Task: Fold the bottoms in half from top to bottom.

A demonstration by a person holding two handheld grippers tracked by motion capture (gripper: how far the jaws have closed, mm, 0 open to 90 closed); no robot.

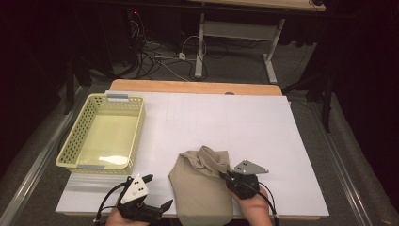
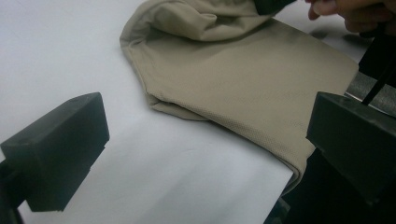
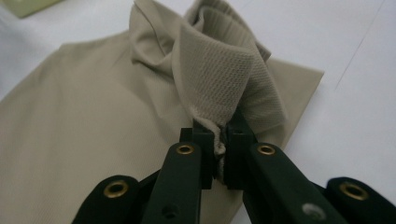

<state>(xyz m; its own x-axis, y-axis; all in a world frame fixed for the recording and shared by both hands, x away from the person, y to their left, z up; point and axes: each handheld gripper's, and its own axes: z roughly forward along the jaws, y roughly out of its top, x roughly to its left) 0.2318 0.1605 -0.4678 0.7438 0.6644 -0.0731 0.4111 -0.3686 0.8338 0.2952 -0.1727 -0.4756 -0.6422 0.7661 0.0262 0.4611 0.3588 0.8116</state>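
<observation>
**Beige garment pinched at its ribbed edge, mid-fold**

A white sheet (image 1: 263, 122) is spread over the wooden table (image 1: 188, 86), giving a plain, smooth surface on which cloth can be slid and folded. On its near half, between the two hands, the beige garment (image 1: 200, 188) is laid mostly flat, its near end hanging just past the sheet's front edge. Its far part is bunched upward, and this is judged to be because a ribbed hem (image 3: 219, 79) is being lifted and carried over the flat body to make a fold.

At the far left of the sheet a pale yellow basket (image 1: 75, 141) is set, well apart from the garment; it is taken to be the place where the folded piece is meant to go. Nothing is seen lying between garment and basket, so the path across the sheet appears open.

The right gripper (image 3: 220, 140) is seen with its jaws pressed together on the ribbed hem, the cloth squeezed in the narrow gap between them. The left gripper (image 1: 149, 190) is held just beside the garment's left edge with its jaws wide apart and nothing between them, apparently kept ready to pin or take the cloth.

Cables and desk legs are seen on the floor beyond the table, out of the way.
</observation>
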